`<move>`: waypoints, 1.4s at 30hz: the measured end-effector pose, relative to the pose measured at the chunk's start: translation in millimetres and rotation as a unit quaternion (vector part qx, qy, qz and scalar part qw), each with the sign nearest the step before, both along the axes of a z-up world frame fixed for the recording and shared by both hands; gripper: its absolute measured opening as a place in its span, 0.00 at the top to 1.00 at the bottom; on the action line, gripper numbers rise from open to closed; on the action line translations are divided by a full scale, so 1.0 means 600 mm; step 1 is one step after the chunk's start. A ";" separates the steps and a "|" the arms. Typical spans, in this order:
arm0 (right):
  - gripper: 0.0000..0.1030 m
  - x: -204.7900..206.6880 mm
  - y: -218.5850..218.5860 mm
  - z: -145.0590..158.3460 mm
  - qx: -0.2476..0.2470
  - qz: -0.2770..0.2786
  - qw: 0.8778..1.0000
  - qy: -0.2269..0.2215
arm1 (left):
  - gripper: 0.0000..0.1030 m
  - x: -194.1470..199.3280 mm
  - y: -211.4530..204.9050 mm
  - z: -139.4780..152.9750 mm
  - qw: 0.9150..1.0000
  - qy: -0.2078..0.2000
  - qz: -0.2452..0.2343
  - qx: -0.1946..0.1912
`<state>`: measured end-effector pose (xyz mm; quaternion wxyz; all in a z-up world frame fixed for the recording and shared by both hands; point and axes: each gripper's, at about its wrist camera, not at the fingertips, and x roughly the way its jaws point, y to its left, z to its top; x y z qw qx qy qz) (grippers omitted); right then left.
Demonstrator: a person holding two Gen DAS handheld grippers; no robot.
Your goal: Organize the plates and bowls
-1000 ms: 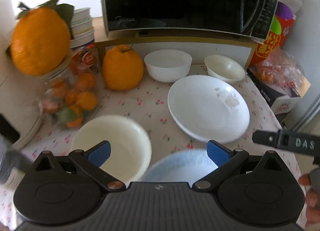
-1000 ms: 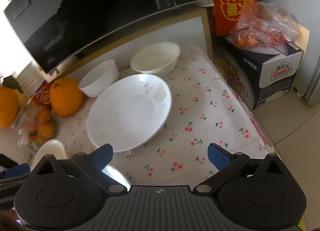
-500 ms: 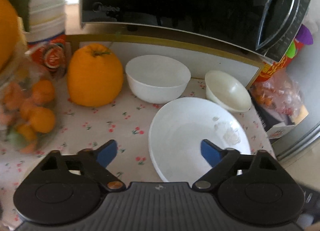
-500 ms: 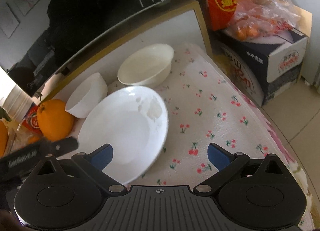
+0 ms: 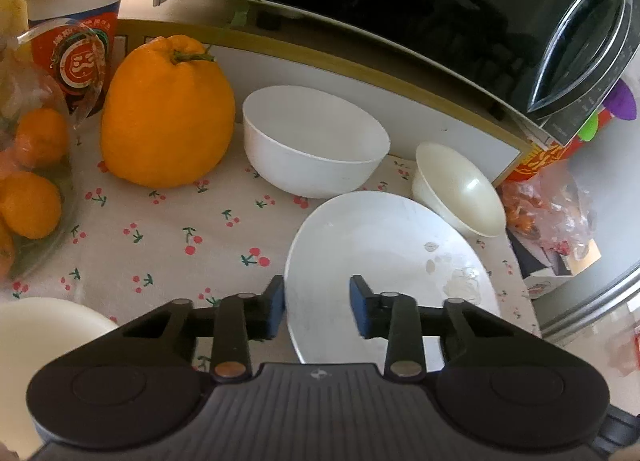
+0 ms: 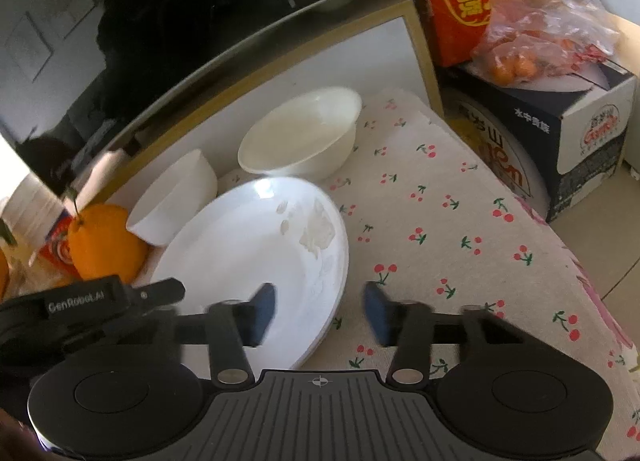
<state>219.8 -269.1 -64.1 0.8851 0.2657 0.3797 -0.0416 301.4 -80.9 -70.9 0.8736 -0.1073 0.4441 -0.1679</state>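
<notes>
A large white plate [image 5: 384,253] lies on the cherry-print cloth. A white bowl [image 5: 316,141] and a smaller cream bowl [image 5: 460,189] stand behind it, and another cream bowl [image 5: 40,333] sits at the near left. My left gripper [image 5: 318,309] straddles the plate's left rim with its jaws closing, one pad outside the rim and one over the plate's inside; a gap still shows. My right gripper [image 6: 320,313] straddles the right rim of the plate [image 6: 248,253], also closing, its pads blurred and not pressing. The cream bowl [image 6: 300,137] and white bowl [image 6: 176,193] stand beyond.
A black microwave [image 5: 400,1] on a shelf overhangs the back. A big orange citrus [image 5: 168,113], a bag of small oranges [image 5: 28,189] and stacked cups [image 5: 76,1] fill the left. A carton [image 6: 568,129] with bagged fruit stands right, past the table edge [image 6: 580,281].
Both grippers have come forward and down onto the plate, one at each side. Their jaws went from wide apart to narrow. The left view swung away from the near cream bowl.
</notes>
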 end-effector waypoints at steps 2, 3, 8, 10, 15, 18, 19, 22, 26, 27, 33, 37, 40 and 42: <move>0.73 0.000 0.007 0.000 -0.012 0.010 1.000 -0.004 | 0.81 0.003 0.006 -0.004 1.000 0.006 0.005 -0.005; 0.73 0.000 0.009 0.000 -0.017 0.012 1.000 -0.004 | 0.83 0.004 0.009 -0.008 1.000 0.010 0.008 -0.008; 0.79 0.000 0.015 -0.002 -0.038 0.020 0.999 -0.002 | 0.89 0.001 0.014 -0.012 1.000 0.008 0.006 -0.010; 0.79 0.000 0.014 0.001 -0.037 0.020 0.999 -0.003 | 0.89 -0.001 0.014 -0.010 1.000 0.006 0.006 -0.008; 0.79 -0.007 0.010 0.014 -0.037 0.019 0.999 -0.015 | 0.89 -0.003 0.017 -0.003 1.000 0.006 0.008 -0.019; 0.79 -0.008 0.009 0.016 -0.033 0.016 0.999 -0.010 | 0.89 -0.009 0.014 -0.001 1.000 0.002 0.004 -0.008; 0.79 -0.009 0.009 0.017 -0.033 0.015 0.999 -0.008 | 0.89 -0.011 0.012 0.000 1.000 0.000 0.004 -0.004; 0.79 -0.013 0.009 0.023 -0.034 0.016 0.999 -0.007 | 0.89 -0.018 0.010 0.004 1.000 -0.006 0.000 0.006; 0.79 -0.021 0.006 0.035 -0.030 0.015 0.999 -0.013 | 0.89 -0.025 0.012 0.017 1.000 -0.008 -0.001 0.005; 0.79 -0.024 0.007 0.038 -0.030 0.016 0.999 -0.014 | 0.89 -0.029 0.013 0.022 1.000 -0.011 -0.001 0.006; 0.79 -0.046 0.012 0.068 -0.029 0.028 0.999 -0.026 | 0.89 -0.051 0.020 0.054 0.999 -0.028 -0.001 0.017; 0.79 -0.063 0.009 0.088 -0.022 0.031 0.999 -0.036 | 0.89 -0.069 0.024 0.074 0.999 -0.037 -0.002 0.020; 0.79 -0.076 0.008 0.102 -0.021 0.035 0.998 -0.039 | 0.89 -0.089 0.028 0.087 0.999 -0.044 -0.003 0.025; 0.79 -0.086 0.008 0.110 -0.019 0.039 0.998 -0.041 | 0.89 -0.101 0.032 0.095 0.999 -0.044 -0.001 0.027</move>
